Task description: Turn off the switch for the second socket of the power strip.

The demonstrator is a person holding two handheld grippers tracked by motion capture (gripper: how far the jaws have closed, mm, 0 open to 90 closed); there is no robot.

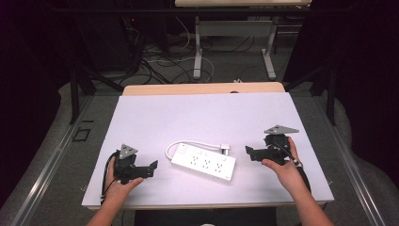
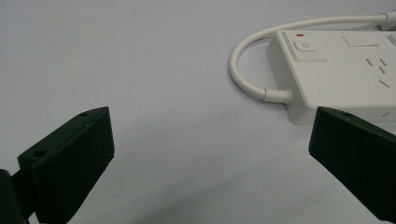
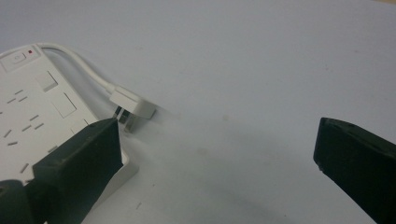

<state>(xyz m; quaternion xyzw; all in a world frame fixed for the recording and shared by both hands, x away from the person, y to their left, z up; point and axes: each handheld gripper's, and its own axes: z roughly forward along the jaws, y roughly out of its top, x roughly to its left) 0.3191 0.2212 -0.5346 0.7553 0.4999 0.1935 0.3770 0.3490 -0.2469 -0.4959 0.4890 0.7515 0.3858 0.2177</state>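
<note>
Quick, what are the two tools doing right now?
Left tool: open, holding nothing, beside the white plastic power strip.
Right tool: open, holding nothing.

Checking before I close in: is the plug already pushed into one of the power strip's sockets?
No. The plug lies loose on the table beside the power strip, prongs bare.

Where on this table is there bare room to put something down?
The far half of the white table top, beyond the power strip and its cord, is bare. Bare strips also lie along the near edge. The middle is crowded: the left gripper and right gripper flank the strip closely.
</note>
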